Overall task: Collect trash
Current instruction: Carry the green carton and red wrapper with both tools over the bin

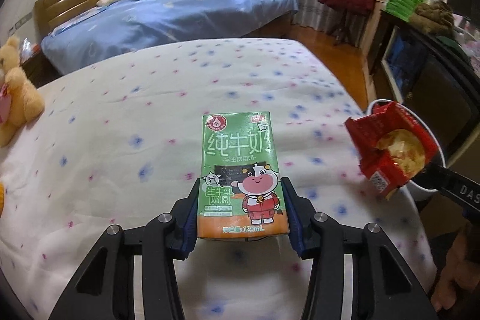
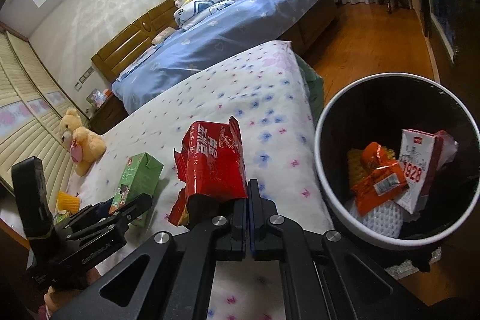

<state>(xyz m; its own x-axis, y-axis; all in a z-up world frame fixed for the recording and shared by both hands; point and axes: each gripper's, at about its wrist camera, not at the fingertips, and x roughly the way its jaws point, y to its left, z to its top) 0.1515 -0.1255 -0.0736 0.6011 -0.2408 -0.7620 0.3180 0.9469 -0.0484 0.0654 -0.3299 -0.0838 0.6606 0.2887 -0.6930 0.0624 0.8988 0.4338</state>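
Green milk carton upright on the bed; torn red wrapper beside the bin.

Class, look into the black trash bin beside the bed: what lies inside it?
Inside the bin: a white and red carton marked 1928, an orange wrapper, yellow foam netting and white foam netting. Anything beneath these, and the bin's floor, is covered.

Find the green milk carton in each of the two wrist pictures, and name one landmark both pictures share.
Left wrist view: the green milk carton stands at centre, between the left gripper fingers, over the flowered bed.
Right wrist view: the carton is at lower left, between the left gripper's fingers, left of the red snack bag.
Shared landmark: the teddy bear at the bed's left edge.
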